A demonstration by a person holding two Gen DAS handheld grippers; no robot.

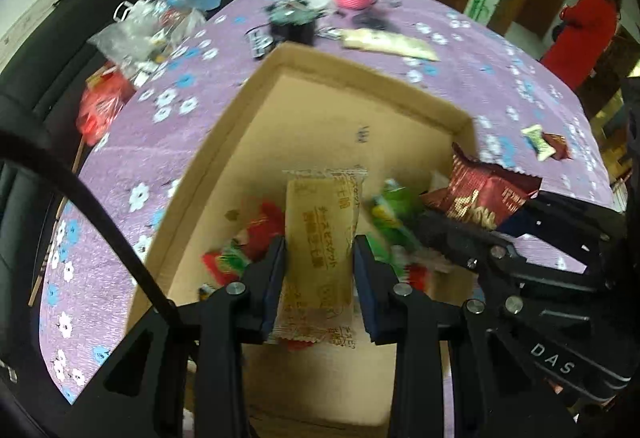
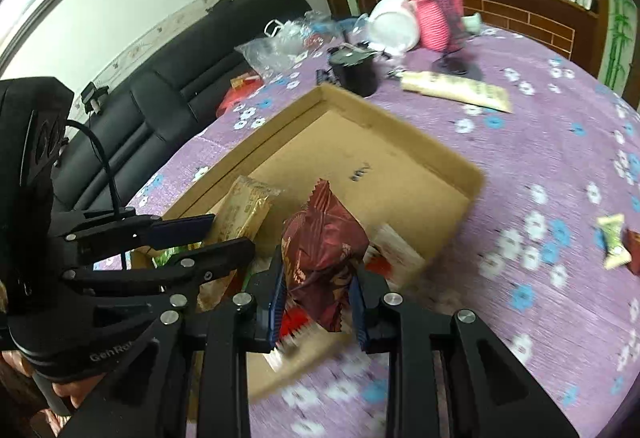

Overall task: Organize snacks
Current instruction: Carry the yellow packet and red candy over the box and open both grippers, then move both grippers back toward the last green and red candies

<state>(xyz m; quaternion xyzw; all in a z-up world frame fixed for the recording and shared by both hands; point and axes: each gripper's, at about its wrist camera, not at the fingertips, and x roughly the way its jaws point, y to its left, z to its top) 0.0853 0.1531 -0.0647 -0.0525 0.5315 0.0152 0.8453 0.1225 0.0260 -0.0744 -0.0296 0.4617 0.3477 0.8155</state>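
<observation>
We are in the placing step: both grippers hang over the near end of the cardboard box (image 1: 360,78), each carrying a snack to set down inside. Our left gripper (image 1: 320,274) is clenched on a tan biscuit packet (image 1: 322,234), its pads pressed to the packet's two long sides, the packet held lengthwise above the box floor. Our right gripper (image 2: 318,294) is clamped on a dark red crinkly snack bag (image 2: 322,238), which stands up between the fingers just inside the box's near right corner. Below them, at the near end of the box, lie red-and-green wrapped snacks (image 1: 240,250) and a green packet (image 1: 390,210); the far half of the box floor is bare cardboard. Outside, on the purple flowered tablecloth (image 2: 560,166), two small wrapped sweets (image 2: 614,242) wait near the right edge, and a long pale packet (image 2: 456,90) lies beyond the box's far corner. As we judge it, the next move calls for lowering each packet onto free floor, letting the fingers part, then reaching for the loose pieces on the cloth.
</observation>
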